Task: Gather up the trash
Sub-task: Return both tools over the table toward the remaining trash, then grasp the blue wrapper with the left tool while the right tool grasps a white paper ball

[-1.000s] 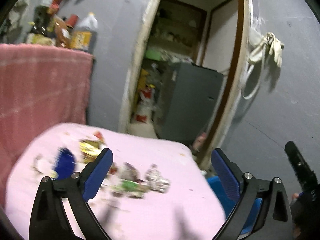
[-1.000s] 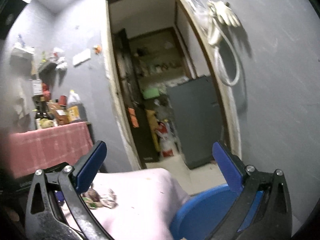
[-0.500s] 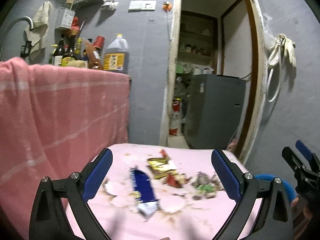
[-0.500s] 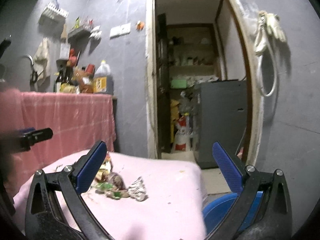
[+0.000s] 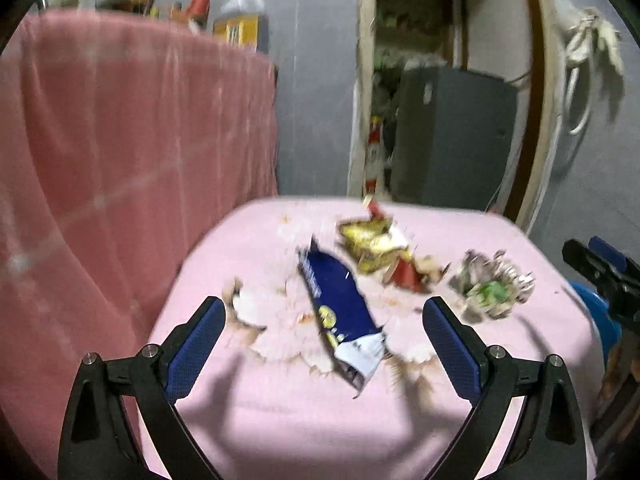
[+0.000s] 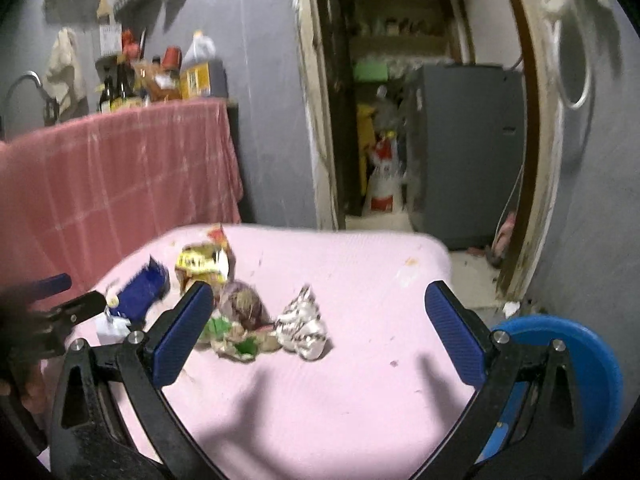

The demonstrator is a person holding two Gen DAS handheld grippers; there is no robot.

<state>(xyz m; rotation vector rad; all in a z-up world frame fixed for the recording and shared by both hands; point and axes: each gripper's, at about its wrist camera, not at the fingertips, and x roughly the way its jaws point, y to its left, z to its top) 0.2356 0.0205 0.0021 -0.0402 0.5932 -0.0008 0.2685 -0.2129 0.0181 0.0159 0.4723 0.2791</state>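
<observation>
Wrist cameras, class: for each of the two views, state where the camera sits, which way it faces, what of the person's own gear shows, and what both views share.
Left wrist: on the left gripper, looking down over the pink table at the blue wrapper; the right gripper shows at its edge.
Right wrist: on the right gripper, facing the table and doorway; the left gripper shows.
Shared: blue wrapper, yellow wrapper, blue bin.

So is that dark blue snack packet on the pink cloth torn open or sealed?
Torn open: the blue snack packet lies flat, its near end ragged with the white inside showing.
</observation>
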